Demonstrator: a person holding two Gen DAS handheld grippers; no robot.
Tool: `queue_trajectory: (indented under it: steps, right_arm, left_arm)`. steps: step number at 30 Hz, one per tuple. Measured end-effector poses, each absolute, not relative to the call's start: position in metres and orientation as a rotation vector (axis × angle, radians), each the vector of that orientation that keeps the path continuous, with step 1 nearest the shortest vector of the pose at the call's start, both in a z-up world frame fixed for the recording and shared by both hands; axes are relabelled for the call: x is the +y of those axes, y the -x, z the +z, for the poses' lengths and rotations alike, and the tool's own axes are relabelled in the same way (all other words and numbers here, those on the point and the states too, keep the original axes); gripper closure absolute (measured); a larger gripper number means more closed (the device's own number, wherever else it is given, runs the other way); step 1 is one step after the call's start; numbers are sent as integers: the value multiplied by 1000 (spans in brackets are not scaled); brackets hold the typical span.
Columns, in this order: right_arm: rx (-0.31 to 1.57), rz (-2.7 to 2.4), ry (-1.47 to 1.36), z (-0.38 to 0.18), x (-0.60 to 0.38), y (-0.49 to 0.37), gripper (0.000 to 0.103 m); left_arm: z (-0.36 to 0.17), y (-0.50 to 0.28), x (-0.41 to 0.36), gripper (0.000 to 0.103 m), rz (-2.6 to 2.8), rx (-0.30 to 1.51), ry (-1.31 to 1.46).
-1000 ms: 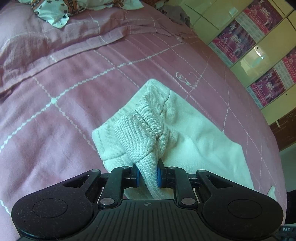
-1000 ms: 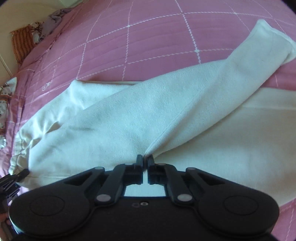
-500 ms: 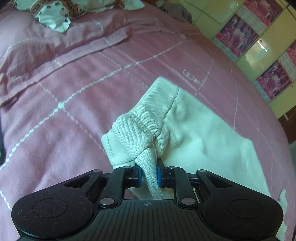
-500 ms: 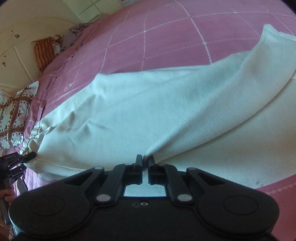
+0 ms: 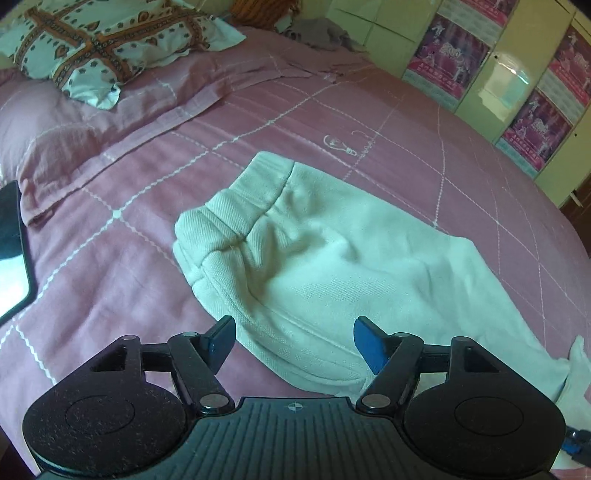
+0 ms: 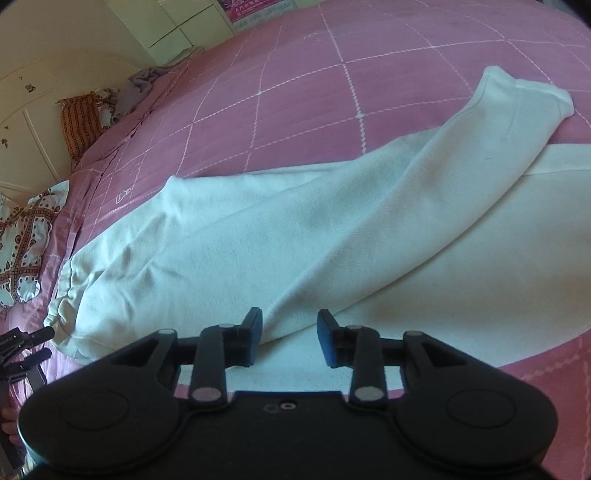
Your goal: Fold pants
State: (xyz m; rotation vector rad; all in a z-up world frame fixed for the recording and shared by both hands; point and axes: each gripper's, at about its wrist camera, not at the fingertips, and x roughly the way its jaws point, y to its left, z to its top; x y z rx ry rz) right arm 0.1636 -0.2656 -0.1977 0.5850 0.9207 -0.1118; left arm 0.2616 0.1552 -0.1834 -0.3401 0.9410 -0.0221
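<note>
Cream white pants [image 5: 332, 266] lie on a pink quilted bed [image 5: 110, 258]. In the left wrist view the bunched waistband [image 5: 229, 221] lies ahead of my left gripper [image 5: 294, 341], which is open and empty just above the near waist corner. In the right wrist view the pants [image 6: 258, 240] lie with one leg folded diagonally over the other, its cuff [image 6: 524, 96] at the upper right. My right gripper [image 6: 290, 338] is open and empty over the folded edge of the legs. The left gripper's tips [image 6: 26, 343] show at the far left.
A patterned pillow [image 5: 99, 48] and a brown cushion [image 6: 79, 122] lie at the head of the bed. A grey cloth [image 5: 317, 33] lies near the yellow-green wardrobe with pink posters [image 5: 450, 55]. A dark phone-like slab [image 5: 13, 251] lies on the bed at the left.
Both grippers have opened and let go of the pants. The waistband has dropped flat on the bed and the folded leg has settled. Both grippers have drawn back slightly.
</note>
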Motion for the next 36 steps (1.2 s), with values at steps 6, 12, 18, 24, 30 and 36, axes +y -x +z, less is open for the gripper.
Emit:
queue_trajectory:
  steps: [6, 12, 18, 24, 30, 36]
  right_arm:
    - [939, -124, -655, -209, -271, -159, 59]
    - [940, -222, -627, -204, -291, -180, 57]
    - [995, -282, -583, -200, -293, -222, 56]
    - [1114, -355, -554, -212, -302, -233, 93]
    - [1038, -306, -599, -194, -310, -191, 100]
    - [1071, -314, -633, -220, -311, -140, 103]
  left_arm:
    - [-190, -265, 169, 33, 19, 985, 522]
    - [-205, -276, 160, 47, 99, 1010, 447]
    - [-211, -286, 181, 47, 85, 1011, 490]
    - [-221, -292, 187, 74, 107, 1008, 499]
    - [-211, -283, 173, 74, 86, 966, 380]
    - [-175, -248, 129, 74, -49, 883, 267]
